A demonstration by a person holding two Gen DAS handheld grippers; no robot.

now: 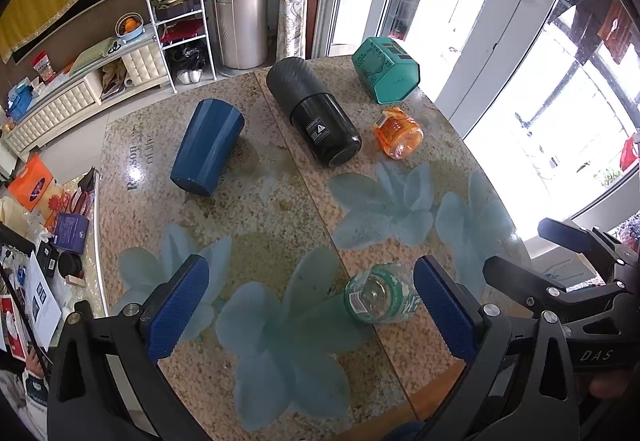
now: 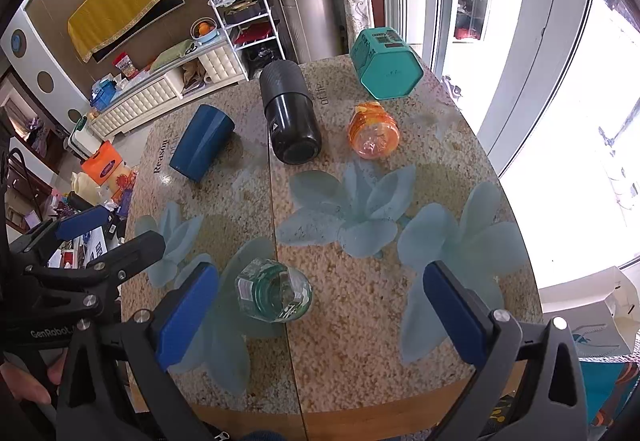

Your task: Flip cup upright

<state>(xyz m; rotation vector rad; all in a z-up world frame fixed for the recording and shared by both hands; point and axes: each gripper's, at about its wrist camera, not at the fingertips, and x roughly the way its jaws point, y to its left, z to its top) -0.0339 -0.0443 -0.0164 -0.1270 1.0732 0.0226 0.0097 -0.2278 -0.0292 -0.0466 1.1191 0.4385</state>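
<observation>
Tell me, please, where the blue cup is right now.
The blue cup lies on its side, far left on the table, left of the black flask.

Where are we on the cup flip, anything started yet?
Nothing looks done: the blue cup lies on its side on the table, untouched. Nothing is in hand; the left claw and right claw are both open and short of it. Grasping it and standing it upright remain.
</observation>
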